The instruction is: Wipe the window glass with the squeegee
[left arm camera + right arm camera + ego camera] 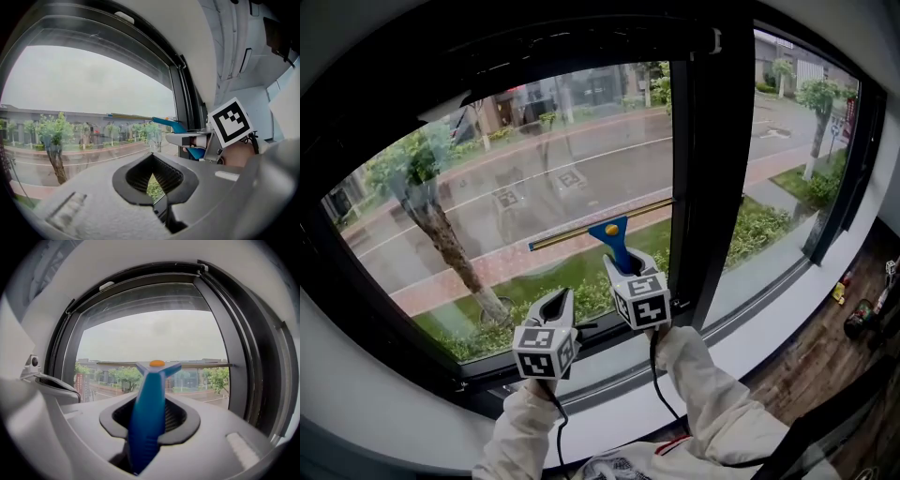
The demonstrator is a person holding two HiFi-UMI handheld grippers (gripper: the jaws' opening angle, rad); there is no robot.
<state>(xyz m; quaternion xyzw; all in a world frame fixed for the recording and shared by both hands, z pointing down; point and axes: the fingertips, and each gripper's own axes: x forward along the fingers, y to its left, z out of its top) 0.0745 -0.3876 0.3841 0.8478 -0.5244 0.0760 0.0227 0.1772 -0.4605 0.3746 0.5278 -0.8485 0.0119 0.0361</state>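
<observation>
Right gripper view: right gripper (149, 420) jaws clamp the squeegee (153, 380) handle; left gripper (153, 182) jaws together, empty.

right gripper (149, 420) jaws clamp the blue squeegee (148, 413) against the window glass (154, 338).

Blue-handled squeegee (613, 242) against clear window glass (525, 178).
Blade's right end meets black frame post (712, 169); right gripper (624, 264) below on the handle, left gripper (556, 302) lower-left, apart.
</observation>
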